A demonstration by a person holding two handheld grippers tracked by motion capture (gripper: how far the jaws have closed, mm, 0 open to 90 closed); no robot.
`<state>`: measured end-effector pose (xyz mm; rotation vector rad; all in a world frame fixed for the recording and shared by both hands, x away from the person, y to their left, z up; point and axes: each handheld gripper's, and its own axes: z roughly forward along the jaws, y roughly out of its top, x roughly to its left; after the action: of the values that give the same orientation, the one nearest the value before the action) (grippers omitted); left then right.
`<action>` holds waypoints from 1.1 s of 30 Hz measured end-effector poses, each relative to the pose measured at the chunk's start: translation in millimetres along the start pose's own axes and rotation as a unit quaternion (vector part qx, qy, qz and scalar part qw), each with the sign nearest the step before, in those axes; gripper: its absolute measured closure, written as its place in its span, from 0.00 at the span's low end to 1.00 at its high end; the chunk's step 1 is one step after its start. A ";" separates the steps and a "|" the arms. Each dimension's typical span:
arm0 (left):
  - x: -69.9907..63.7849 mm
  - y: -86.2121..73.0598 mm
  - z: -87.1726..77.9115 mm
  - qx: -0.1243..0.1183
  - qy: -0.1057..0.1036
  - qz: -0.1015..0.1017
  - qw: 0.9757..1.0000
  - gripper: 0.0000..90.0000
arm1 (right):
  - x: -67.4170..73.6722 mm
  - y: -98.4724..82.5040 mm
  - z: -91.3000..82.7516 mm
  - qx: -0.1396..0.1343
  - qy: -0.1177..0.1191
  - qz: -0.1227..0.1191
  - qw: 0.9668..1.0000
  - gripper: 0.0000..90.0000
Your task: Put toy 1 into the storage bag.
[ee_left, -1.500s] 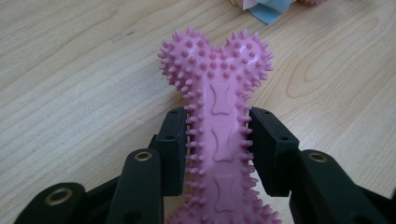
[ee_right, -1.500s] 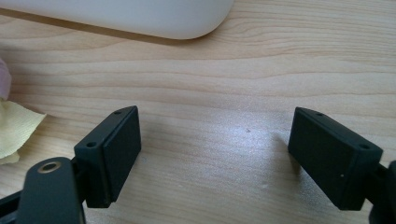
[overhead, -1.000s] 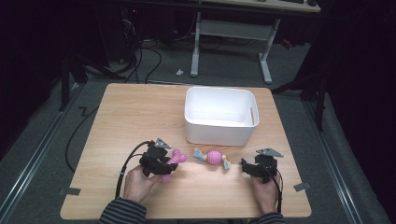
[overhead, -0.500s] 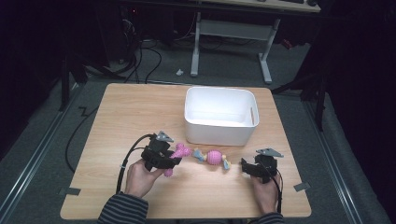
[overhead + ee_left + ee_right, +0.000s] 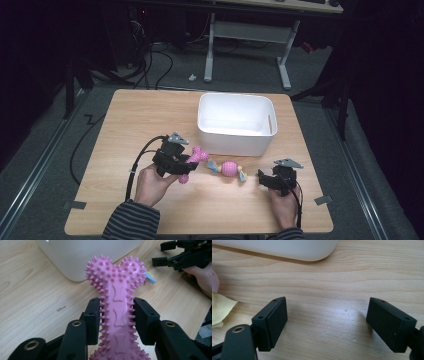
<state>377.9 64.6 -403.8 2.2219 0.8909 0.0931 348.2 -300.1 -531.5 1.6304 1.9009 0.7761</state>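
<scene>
A pink spiky rubber bone [image 5: 117, 302] is clamped by its shaft between the pads of my left gripper [image 5: 117, 322], held a little above the wooden table. From above, the same bone [image 5: 195, 159] sticks out of the left gripper [image 5: 181, 162] toward the white bin [image 5: 235, 125]. A second toy with a pink middle and blue and yellow ends [image 5: 227, 169] lies on the table between my hands. The right gripper [image 5: 265, 177] rests low on the table at the right with its jaws apart; in its own view the right gripper [image 5: 327, 322] has only bare wood between the pads.
The white bin [image 5: 82, 255] stands at the back centre of the table [image 5: 125, 120], close behind both toys. In the right gripper view, a yellow cloth end [image 5: 220, 308] of the second toy lies at the left edge. Table edges are near both hands.
My left hand has lifted the pink bone off the table and carried it slightly toward the bin. The right hand and its gripper have stayed still.
</scene>
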 end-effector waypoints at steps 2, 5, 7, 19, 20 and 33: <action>-0.1 3.9 -1.9 -0.003 -0.004 0.001 1.000 0.66 | 0.0 0.0 0.0 0.000 0.000 0.000 1.000 0.19; -0.5 10.1 -3.7 -0.007 -0.007 0.003 1.000 0.66 | 0.2 0.0 0.0 0.000 0.000 0.001 1.000 0.19; -0.6 14.4 -5.0 -0.007 -0.007 0.008 1.000 0.66 | 0.1 0.0 -0.1 0.001 -0.001 0.000 1.000 0.19; -2.0 35.7 -11.8 -0.021 -0.013 0.021 0.999 0.66 | 0.1 0.0 -0.1 0.000 0.000 0.000 1.000 0.19; -1.7 37.8 -12.4 -0.023 -0.015 0.020 0.999 0.66 | 0.1 0.0 0.0 0.000 0.000 0.000 1.000 0.19; -0.5 67.1 -11.7 -0.017 -0.011 0.036 0.999 0.66 | 0.1 0.0 0.0 -0.001 0.000 0.000 1.000 0.19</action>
<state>412.2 38.3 -351.2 2.2187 0.7912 0.1170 348.2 -300.0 -531.6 1.6298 1.9003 0.7768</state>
